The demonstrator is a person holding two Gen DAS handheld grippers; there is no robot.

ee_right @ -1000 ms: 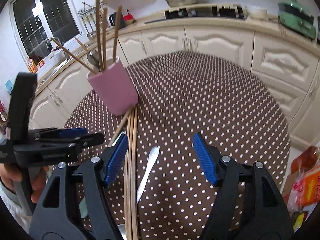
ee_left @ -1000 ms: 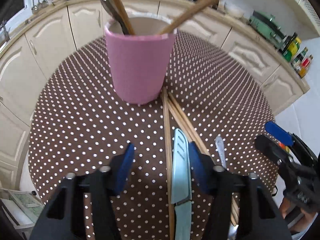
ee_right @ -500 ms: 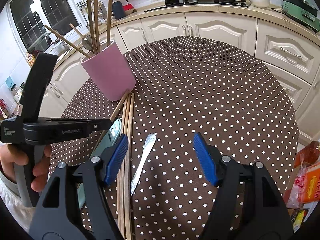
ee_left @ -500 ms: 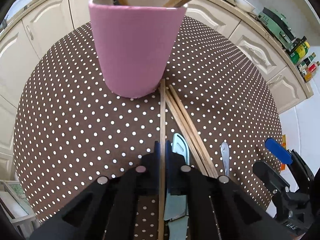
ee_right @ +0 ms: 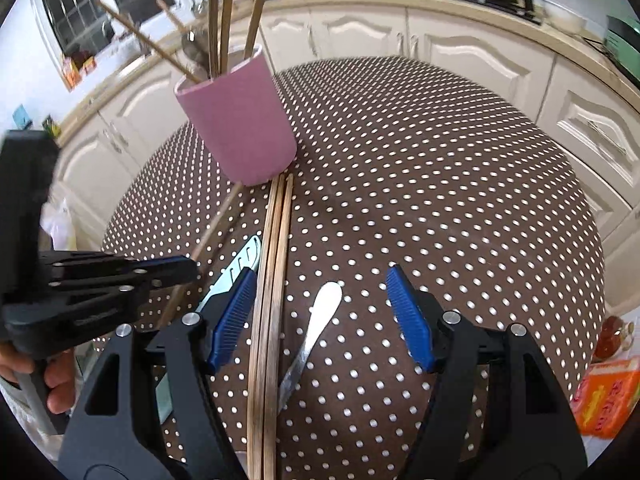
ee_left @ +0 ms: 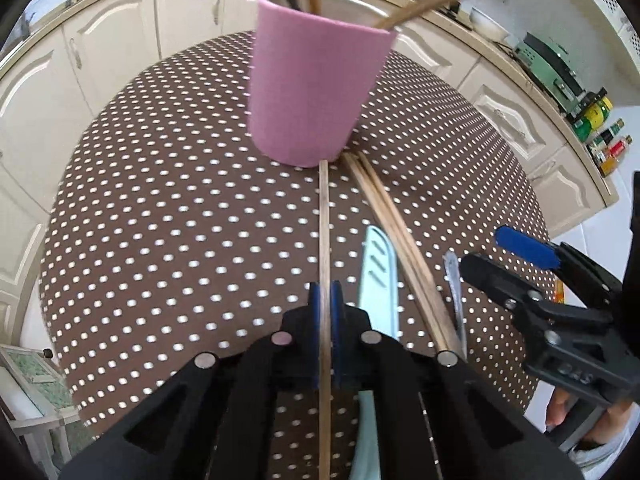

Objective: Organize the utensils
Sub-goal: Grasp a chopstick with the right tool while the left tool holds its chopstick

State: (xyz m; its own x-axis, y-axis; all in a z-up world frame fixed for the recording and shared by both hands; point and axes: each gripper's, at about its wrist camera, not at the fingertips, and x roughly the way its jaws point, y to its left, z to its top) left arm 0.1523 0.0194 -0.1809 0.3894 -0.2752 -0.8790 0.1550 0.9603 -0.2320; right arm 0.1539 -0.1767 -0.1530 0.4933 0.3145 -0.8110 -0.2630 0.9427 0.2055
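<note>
My left tongs (ee_left: pixel 325 300) clamp one wooden chopstick (ee_left: pixel 324 220), its tip touching the pink cup (ee_left: pixel 316 88). My right tongs (ee_right: pixel 320 312) gape above the spoon handle (ee_right: pixel 320 316) on the counter (ee_right: pixel 440 180).

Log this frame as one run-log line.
left gripper: shut on chopstick | right gripper: open, empty | pink cup: upright, holds utensils | table: chopsticks, knife

- Round table, brown polka-dot cloth (ee_right: pixel 420 168), directly under the tools.
- Cream cabinets (ee_right: pixel 472 56) curve beyond it.
- Dark-framed window (ee_right: pixel 80 8) far left; daylight.
</note>
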